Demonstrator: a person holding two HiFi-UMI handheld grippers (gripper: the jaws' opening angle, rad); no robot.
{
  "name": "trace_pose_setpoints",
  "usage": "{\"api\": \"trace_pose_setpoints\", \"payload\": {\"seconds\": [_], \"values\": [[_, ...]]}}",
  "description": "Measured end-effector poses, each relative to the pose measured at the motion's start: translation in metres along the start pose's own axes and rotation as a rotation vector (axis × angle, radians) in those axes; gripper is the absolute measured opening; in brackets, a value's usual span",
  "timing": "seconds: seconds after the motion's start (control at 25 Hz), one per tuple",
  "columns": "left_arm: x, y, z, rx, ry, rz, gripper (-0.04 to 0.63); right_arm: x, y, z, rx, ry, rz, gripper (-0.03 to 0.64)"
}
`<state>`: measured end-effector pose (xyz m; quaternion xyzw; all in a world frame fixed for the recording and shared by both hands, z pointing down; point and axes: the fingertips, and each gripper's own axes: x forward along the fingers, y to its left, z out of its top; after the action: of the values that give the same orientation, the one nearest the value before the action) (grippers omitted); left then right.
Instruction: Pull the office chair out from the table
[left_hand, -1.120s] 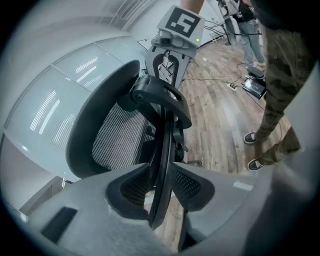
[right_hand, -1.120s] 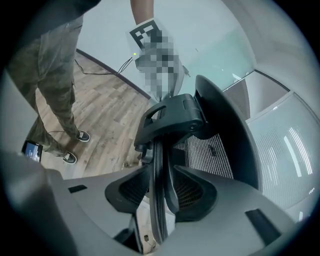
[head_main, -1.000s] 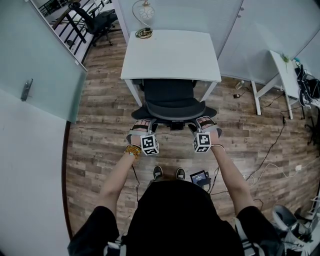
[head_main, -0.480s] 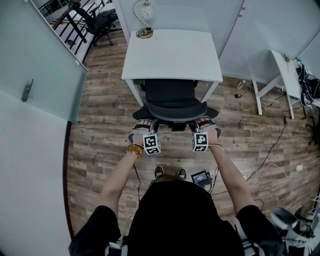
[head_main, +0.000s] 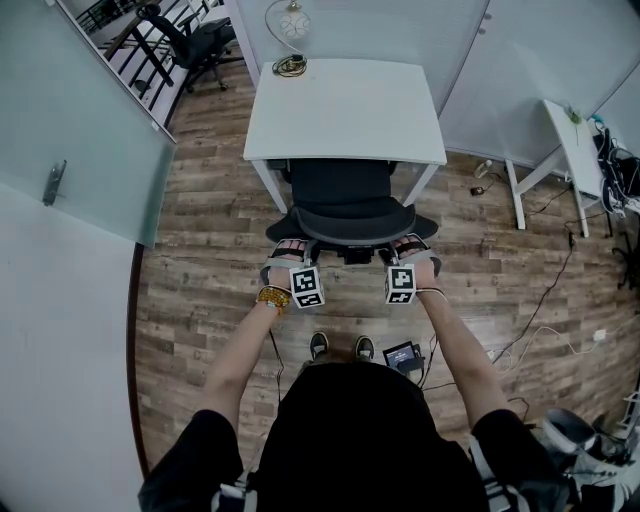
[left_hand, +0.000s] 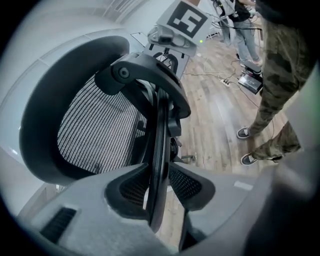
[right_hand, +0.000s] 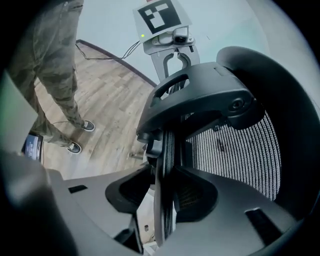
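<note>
1. The chair (head_main: 342, 200) stands pushed in at the table (head_main: 345, 110). Its seat is under the white top between the legs, and its backrest faces the person, just clear of the near edge.
2. It looks too heavy and bulky to lift with two small grips. As an office chair it should roll, though its base is hidden under the seat. A steady, level pull straight back suits it. Because the hold is high on the backrest, a sharp tug may tip or swivel it rather than roll it.
3. The mesh (left_hand: 95, 130) of the backrest is soft and gives, so it makes a poor hold. The rim (left_hand: 159, 125) around it is hard, stiff plastic and the better place to grip, one side each for an even pull. It looks smooth, so a loose pinch may slide along it.
4. The left hand-held gripper (left_hand: 159, 171) straddles the rim on the left side. Its jaws stand apart, with slivers of floor showing on both sides of the rim, so nothing is clamped.
5. The right hand-held gripper (right_hand: 164, 172) straddles the rim on the right side. Light shows between the rim and one pad, while the other pad lies dark against dark plastic. I read it as open around the rim, not pinching it.
6. The floor (head_main: 220, 260) is smooth wood plank, which should let the chair roll easily.
7. The person's shoes (head_main: 337, 346) are near behind the chair, so pulling it out likely calls for stepping back. Cables (head_main: 530, 340) lie well off to the right.
</note>
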<state>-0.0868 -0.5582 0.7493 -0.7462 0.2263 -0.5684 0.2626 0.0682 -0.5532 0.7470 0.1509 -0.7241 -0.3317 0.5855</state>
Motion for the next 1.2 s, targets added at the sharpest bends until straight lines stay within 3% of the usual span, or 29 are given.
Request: {"api": "trace_pose_setpoints", "payload": {"seconds": [0.24, 0.4, 0.6, 1.2], "values": [[0.005, -0.004, 0.002, -0.001, 0.006, -0.007, 0.124, 0.002, 0.004, -0.001, -0.005, -0.001, 0.012, 0.111], [0.005, -0.005, 0.001, 0.016, 0.001, 0.031, 0.124, 0.003, 0.003, 0.000, 0.011, 0.000, -0.004, 0.073], [0.004, -0.004, -0.001, 0.022, 0.006, 0.069, 0.120, 0.002, 0.003, 0.003, 0.039, 0.002, -0.001, 0.071], [0.004, -0.003, -0.018, 0.033, 0.067, 0.018, 0.117, 0.004, 0.001, 0.022, 0.089, 0.011, 0.021, 0.075]]}}
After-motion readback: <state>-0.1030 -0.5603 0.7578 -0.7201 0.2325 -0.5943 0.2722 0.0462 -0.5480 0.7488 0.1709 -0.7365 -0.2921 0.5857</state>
